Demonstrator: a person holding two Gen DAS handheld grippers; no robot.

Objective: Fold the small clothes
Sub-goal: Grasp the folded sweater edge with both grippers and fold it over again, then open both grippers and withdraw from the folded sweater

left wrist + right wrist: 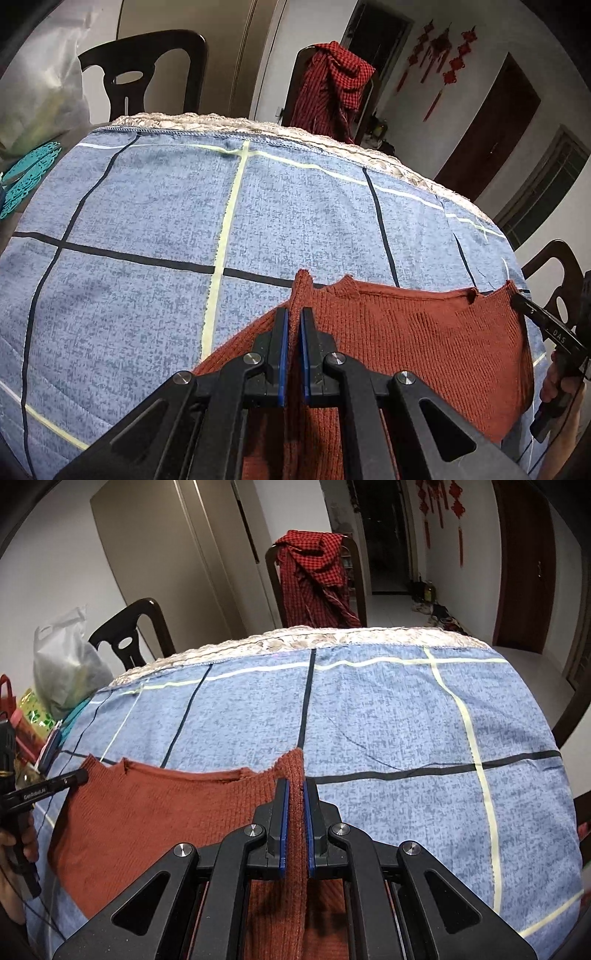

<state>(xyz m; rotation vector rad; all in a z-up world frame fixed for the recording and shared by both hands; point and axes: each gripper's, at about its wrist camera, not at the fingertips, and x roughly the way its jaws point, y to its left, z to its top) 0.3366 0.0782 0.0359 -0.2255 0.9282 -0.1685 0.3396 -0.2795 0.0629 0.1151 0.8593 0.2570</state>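
A rust-red knitted garment (436,343) hangs stretched between my two grippers above the blue checked cloth (147,221) on the table. My left gripper (294,314) is shut on its left top corner, which sticks up between the blue pads. My right gripper (294,786) is shut on the right top corner of the same garment (155,812). The right gripper shows at the right edge of the left wrist view (517,301), and the left gripper at the left edge of the right wrist view (79,775).
Dark wooden chairs (147,74) stand behind the table, one draped with a red checked cloth (332,85). A plastic bag (62,664) and teal mats (26,177) lie at the table's left end. The blue cloth (406,720) covers the table.
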